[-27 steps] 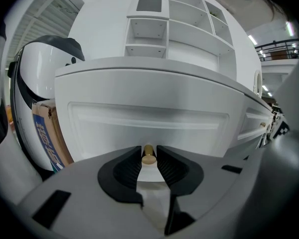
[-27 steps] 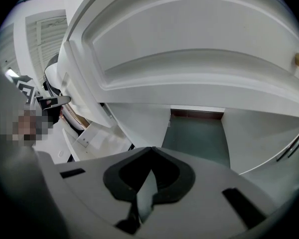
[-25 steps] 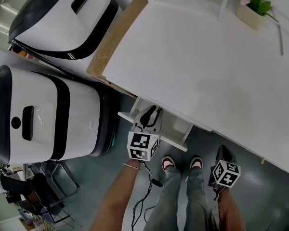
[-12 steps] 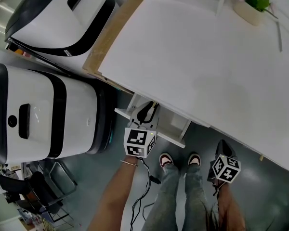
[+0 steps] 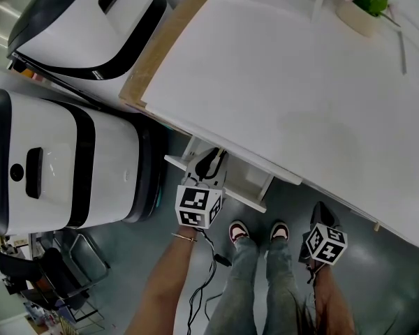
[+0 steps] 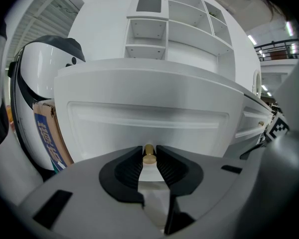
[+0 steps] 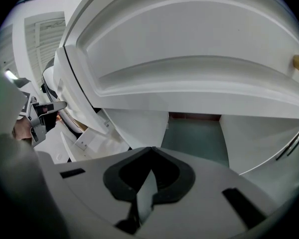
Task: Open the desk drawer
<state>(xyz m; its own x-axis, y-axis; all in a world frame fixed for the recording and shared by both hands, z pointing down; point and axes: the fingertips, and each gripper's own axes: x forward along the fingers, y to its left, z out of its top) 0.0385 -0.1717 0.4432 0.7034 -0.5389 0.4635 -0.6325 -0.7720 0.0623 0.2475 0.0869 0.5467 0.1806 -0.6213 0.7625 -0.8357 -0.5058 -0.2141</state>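
Observation:
The white desk drawer [image 5: 250,180] stands partly pulled out under the front edge of the desk top [image 5: 300,96]. My left gripper [image 5: 211,162] reaches to its front panel [image 6: 149,118]. In the left gripper view its ribbed pads press on both sides of the small brass knob [image 6: 149,154]; my left gripper [image 6: 149,156] is shut on it. My right gripper [image 5: 320,211] hangs low beside the person's leg, away from the drawer. In its own view my right gripper [image 7: 150,152] is shut on nothing, with the desk's underside [image 7: 189,44] ahead of it.
Two large white-and-black machines [image 5: 63,159] [image 5: 91,19] stand left of the desk, close to the drawer. A cardboard box [image 6: 47,133] sits beside the drawer. A potted plant [image 5: 366,5] and shelves [image 6: 174,29] are on the desk. A cable [image 5: 206,285] trails past the person's shoes [image 5: 239,232].
Only the head view has drifted slightly. Both grippers and the drawer stand where they were.

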